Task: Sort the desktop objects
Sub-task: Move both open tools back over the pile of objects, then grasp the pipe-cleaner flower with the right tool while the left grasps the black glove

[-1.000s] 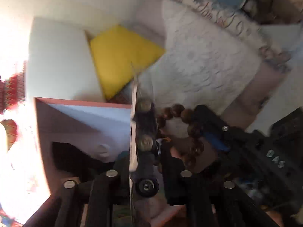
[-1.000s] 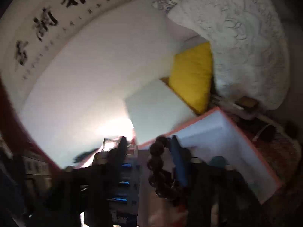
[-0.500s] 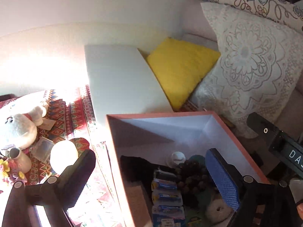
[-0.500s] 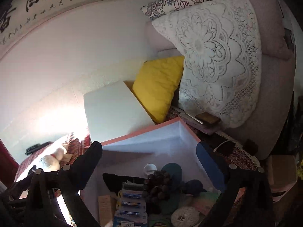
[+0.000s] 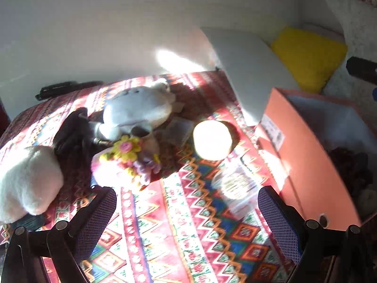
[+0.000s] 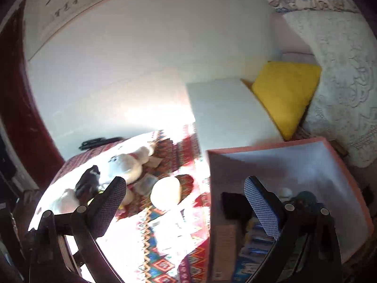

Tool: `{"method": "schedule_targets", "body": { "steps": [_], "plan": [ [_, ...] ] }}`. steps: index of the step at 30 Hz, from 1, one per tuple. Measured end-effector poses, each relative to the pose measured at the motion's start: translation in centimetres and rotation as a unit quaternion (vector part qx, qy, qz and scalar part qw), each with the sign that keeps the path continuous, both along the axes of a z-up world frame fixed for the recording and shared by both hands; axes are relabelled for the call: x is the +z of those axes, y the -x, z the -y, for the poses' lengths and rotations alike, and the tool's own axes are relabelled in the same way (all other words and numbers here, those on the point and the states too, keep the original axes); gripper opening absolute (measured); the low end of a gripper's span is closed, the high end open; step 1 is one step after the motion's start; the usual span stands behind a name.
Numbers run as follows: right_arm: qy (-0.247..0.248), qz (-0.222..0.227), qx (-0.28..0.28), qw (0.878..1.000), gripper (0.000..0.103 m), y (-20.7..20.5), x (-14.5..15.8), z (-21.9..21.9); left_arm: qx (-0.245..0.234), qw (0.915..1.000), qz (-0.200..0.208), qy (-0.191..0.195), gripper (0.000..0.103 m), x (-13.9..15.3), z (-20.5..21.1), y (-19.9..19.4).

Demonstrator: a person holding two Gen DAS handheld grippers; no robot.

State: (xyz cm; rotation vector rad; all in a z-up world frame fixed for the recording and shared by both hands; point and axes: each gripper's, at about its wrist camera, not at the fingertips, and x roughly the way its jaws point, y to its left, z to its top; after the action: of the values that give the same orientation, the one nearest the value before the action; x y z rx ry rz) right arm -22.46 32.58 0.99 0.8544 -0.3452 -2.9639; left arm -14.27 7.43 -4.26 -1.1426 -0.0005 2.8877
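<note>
An orange storage box [image 5: 304,155] [image 6: 313,141] with a white inside stands at the right of a patterned red cloth [image 5: 188,224]; dark beads [image 5: 346,162] and other small items lie inside it. On the cloth lie a white plush toy [image 5: 139,110] [image 6: 127,165], a flower-topped ornament [image 5: 127,158], a pale round jar [image 5: 212,139] [image 6: 166,193], a clear lidded tub [image 5: 233,184] and a black pouch [image 5: 70,132]. My left gripper [image 5: 186,210] is open above the cloth, empty. My right gripper [image 6: 186,200] is open and empty, straddling the box's left wall.
A white slab [image 5: 245,70] [image 6: 231,115] leans behind the box beside a yellow cushion [image 5: 308,56] [image 6: 285,92] and a lace pillow [image 6: 344,80]. Another white plush [image 5: 26,184] lies at the left. A black object [image 5: 61,87] rests at the cloth's far edge by the wall.
A second ago the left gripper held a card of batteries and the right held the beads over the box. Both let go, opened, and swung left toward the cloth.
</note>
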Motion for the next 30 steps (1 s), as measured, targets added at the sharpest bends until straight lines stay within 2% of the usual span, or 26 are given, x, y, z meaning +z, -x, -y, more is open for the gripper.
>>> {"method": "schedule_targets", "body": {
  "steps": [3,5,6,8,11,12,13,16,18,21,23,26,28,29,30],
  "plan": [
    [0.027,0.026,0.064,0.997,0.102,2.4,-1.9,4.4,0.033,0.9992,0.021,0.013,0.1,-2.8,4.8,-0.5],
    [0.074,0.052,0.113,0.989,0.102,4.2,-3.7,6.7,0.051,0.9978,0.037,0.019,0.1,-4.6,7.7,-0.5],
    [0.112,0.069,0.137,0.982,0.102,5.1,-4.9,7.7,0.06,0.9969,0.045,0.022,0.1,-5.5,9.2,-0.5],
    [0.202,0.105,0.177,0.957,0.102,6.9,-7.6,9.4,0.065,0.9954,0.065,0.024,0.1,-7.3,11.5,-0.2],
    [0.314,0.167,0.205,0.912,0.097,9.7,-12.4,11.8,0.063,0.9933,0.09,0.036,0.099,-9.9,13.7,0.2],
    [0.33,0.184,0.203,0.903,0.097,10.4,-13.8,12.6,0.063,0.9925,0.098,0.039,0.099,-10.4,14.2,0.4],
    [0.333,0.198,0.197,0.901,0.097,11.1,-14.9,13.3,0.061,0.992,0.104,0.037,0.099,-10.7,14.5,0.7],
    [0.306,0.208,0.176,0.912,0.097,13.2,-16.7,14.5,0.054,0.9937,0.092,0.035,0.099,-10.2,14.8,1.3],
    [0.314,0.207,0.164,0.912,0.097,14.6,-17.5,14.7,0.053,0.9946,0.076,0.048,0.099,-9.4,14.7,1.5],
    [0.339,0.212,0.143,0.905,0.097,16.7,-18.9,15.0,0.049,0.9954,0.07,0.044,0.099,-9.0,14.8,1.6],
    [0.33,0.211,0.133,0.91,0.098,17.8,-19.4,15.6,0.046,0.9954,0.074,0.04,0.099,-9.1,14.9,1.7],
    [0.284,0.204,0.13,0.928,0.102,19.3,-19.5,17.5,0.044,0.9947,0.082,0.043,0.099,-9.5,14.9,1.9],
    [0.238,0.223,0.143,0.934,0.103,20.2,-20.0,19.5,0.043,0.9946,0.084,0.043,0.099,-9.6,14.7,2.0],
    [0.229,0.234,0.154,0.932,0.101,20.3,-20.5,20.3,0.043,0.9945,0.085,0.044,0.099,-9.6,14.6,2.0],
    [0.244,0.238,0.168,0.925,0.087,20.2,-20.9,20.7,0.042,0.9945,0.085,0.044,0.099,-9.7,14.6,2.0]
  ]
}}
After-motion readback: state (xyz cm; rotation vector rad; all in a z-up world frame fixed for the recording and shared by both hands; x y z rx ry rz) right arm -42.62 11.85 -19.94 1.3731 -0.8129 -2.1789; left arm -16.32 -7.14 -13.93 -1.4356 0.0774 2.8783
